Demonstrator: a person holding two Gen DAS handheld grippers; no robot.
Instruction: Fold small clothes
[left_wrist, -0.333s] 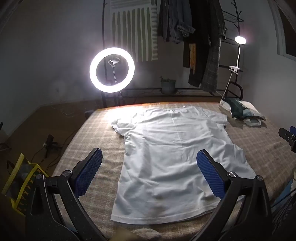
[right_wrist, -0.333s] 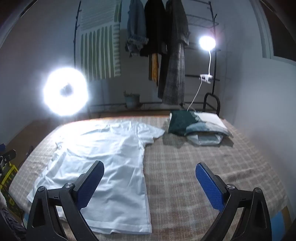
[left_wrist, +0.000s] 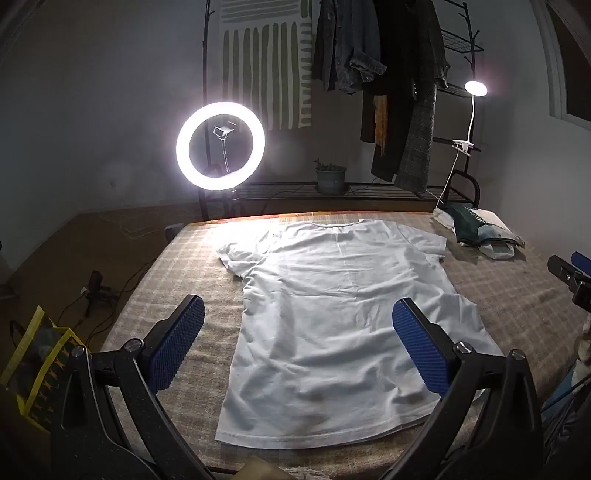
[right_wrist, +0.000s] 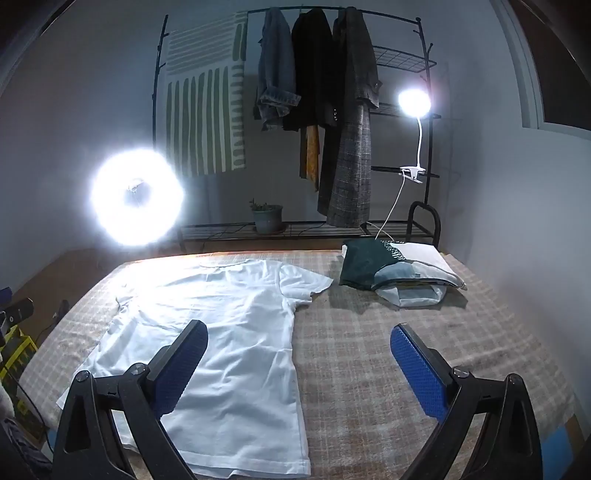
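While the white T-shirt (left_wrist: 332, 314) lies flat on the checked bed (right_wrist: 388, 350), my left hand-held gripper (left_wrist: 297, 350) and right hand-held gripper (right_wrist: 297, 363) hover wide open, holding nothing

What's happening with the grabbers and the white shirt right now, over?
Left gripper open, empty. Right gripper open, empty. White T-shirt flat, unfolded. Folded clothes pile beside it, apart.

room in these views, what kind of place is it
Probably a bedroom at home, set up for filming: a white t-shirt lies on a checked bed cover, coats hang on a clothes rack, and a ring light shines beside it.
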